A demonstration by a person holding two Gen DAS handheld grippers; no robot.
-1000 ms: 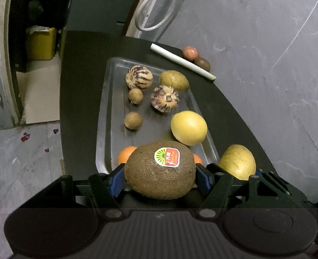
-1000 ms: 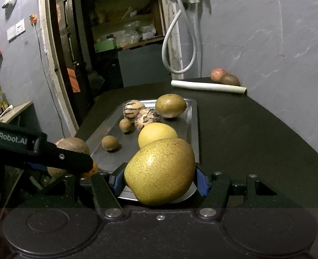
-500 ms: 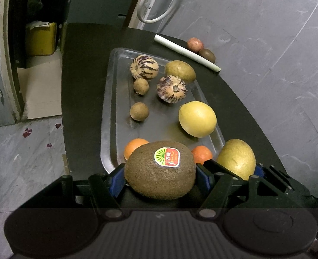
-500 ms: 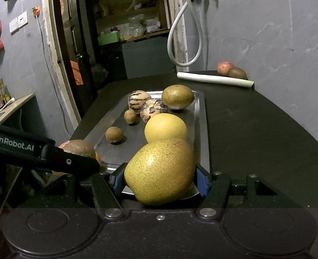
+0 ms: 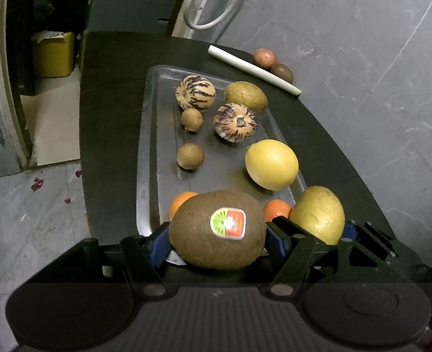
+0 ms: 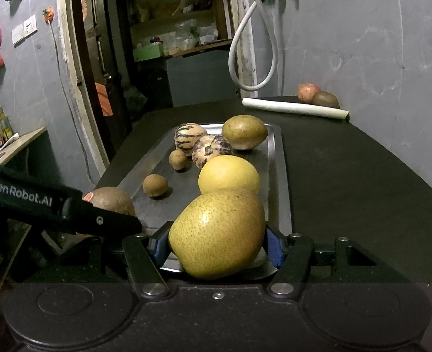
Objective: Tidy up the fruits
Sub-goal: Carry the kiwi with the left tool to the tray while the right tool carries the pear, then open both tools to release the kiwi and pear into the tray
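Your left gripper (image 5: 217, 231) points steeply down over the near edge of the tray (image 5: 145, 158), blue pads clamped on both sides of the kiwi (image 5: 216, 228), sticker facing up. Your right gripper (image 6: 217, 234) sits just beside it at the tray's near right corner, angled down less steeply, pads pressed on the yellow pear (image 6: 217, 231). Left gripper's black finger (image 6: 69, 211) shows at the left of the right wrist view. Both grippers are side by side, apart.
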